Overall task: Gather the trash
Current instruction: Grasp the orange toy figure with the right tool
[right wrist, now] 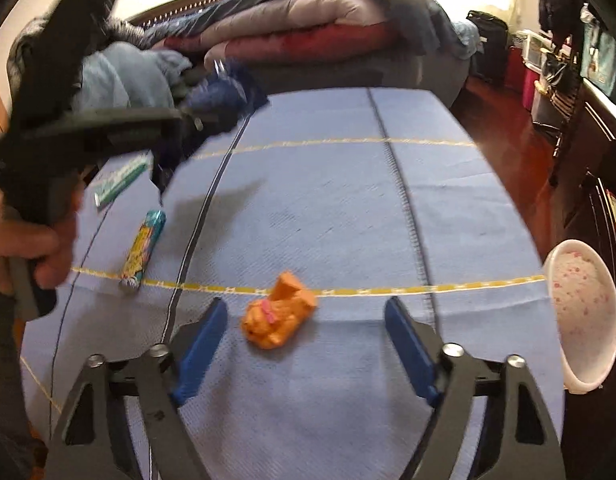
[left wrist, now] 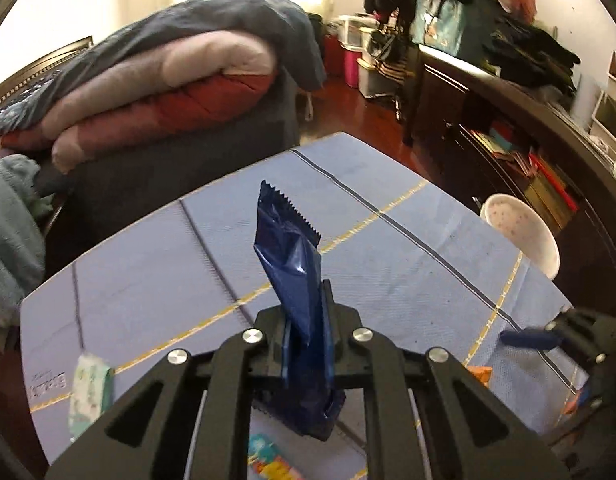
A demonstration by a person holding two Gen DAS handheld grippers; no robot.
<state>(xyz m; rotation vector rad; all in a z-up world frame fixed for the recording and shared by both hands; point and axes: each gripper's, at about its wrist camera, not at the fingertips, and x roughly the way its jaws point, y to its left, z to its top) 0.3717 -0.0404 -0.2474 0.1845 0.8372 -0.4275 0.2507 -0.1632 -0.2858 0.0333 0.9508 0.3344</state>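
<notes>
My left gripper (left wrist: pixel 306 320) is shut on a dark blue wrapper (left wrist: pixel 294 256), which sticks up above the blue tablecloth (left wrist: pixel 387 264). It also shows blurred at the upper left of the right wrist view (right wrist: pixel 224 96). My right gripper (right wrist: pixel 306 316) is open, low over the cloth, with a crumpled orange wrapper (right wrist: pixel 279 316) between its blue fingers (right wrist: pixel 204 344). A teal and yellow candy tube (right wrist: pixel 143 250) and a green and white packet (right wrist: pixel 122 180) lie at the left. A white bin (right wrist: pixel 583 312) stands at the table's right edge.
A bed with piled quilts (left wrist: pixel 168 80) lies beyond the table. A dark shelf with books (left wrist: pixel 527 160) runs along the right. A small tissue pack (left wrist: pixel 90 396) lies at the table's left edge. The right gripper shows at the right of the left wrist view (left wrist: pixel 547 338).
</notes>
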